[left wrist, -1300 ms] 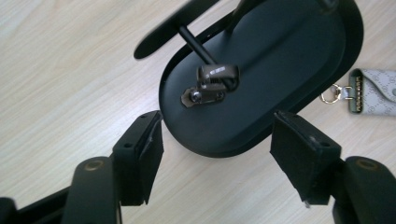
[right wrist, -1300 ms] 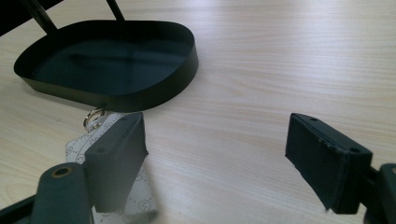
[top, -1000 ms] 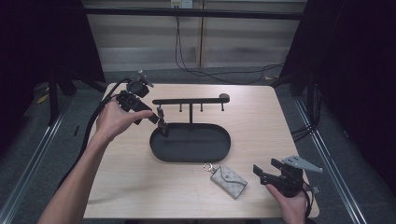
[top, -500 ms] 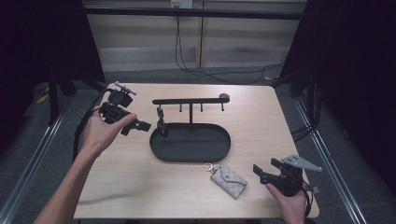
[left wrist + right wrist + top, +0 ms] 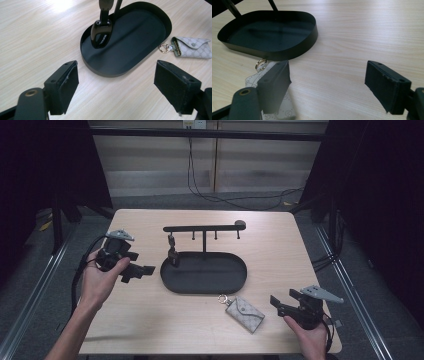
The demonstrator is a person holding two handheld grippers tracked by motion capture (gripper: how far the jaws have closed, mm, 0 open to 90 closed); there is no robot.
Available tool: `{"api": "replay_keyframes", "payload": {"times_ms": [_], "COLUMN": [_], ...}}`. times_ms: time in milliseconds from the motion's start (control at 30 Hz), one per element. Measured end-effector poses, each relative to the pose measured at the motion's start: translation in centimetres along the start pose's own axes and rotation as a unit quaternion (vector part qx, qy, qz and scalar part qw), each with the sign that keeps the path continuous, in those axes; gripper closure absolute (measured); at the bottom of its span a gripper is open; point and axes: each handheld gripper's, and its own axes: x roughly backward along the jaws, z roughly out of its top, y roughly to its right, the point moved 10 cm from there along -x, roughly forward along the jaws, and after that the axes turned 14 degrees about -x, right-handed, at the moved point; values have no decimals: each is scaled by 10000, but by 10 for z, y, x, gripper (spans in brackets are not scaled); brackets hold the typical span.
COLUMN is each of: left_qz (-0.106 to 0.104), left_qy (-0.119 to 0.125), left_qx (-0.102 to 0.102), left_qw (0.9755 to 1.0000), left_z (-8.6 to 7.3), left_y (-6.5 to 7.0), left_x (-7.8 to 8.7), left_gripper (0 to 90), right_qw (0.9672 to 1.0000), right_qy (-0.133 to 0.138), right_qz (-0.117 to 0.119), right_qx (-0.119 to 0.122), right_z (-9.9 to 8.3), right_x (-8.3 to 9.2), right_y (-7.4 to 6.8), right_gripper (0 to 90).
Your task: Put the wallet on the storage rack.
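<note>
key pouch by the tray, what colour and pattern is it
Pale grey with a repeating monogram print; the key pouch shows best in the left gripper view.

Your right claw's near jaw covers most of the pouch point(image 5: 259, 75), and the rack point(image 5: 107, 5) is cut off at the top edge.

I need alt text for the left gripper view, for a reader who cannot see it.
Two open black jaws of the left gripper frame a black oval tray on a wooden table. A black key fob hangs over the tray; a grey key pouch lies beside it.
</note>
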Motion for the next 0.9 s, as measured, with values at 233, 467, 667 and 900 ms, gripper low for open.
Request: {"api": "replay_keyframes", "payload": {"times_ms": [233, 467, 667, 900], "left_qz": [178, 571, 560, 528], "left_qy": [311, 561, 605, 814], "left_qx": [96, 415, 418, 504], "left_qw": [9993, 9959, 9957, 9940], "left_z": [-25, -55, -75, -94], "left_y": [0, -4, 6, 23], "left_x": [3, 10, 10, 13], "left_gripper": [197, 207, 216, 217], "right_qw": [10000, 10000, 9998, 9987], "right_qy": [7, -40, -169, -369], "right_qz": [-4, 35, 72, 355], "right_qx": [2, -2, -40, -12], "right_z": [0, -1, -3, -3], "right_x": [-2, 1, -3, -2], "right_y": [-2, -1, -2, -11], "right_gripper": [203, 192, 176, 144]}}
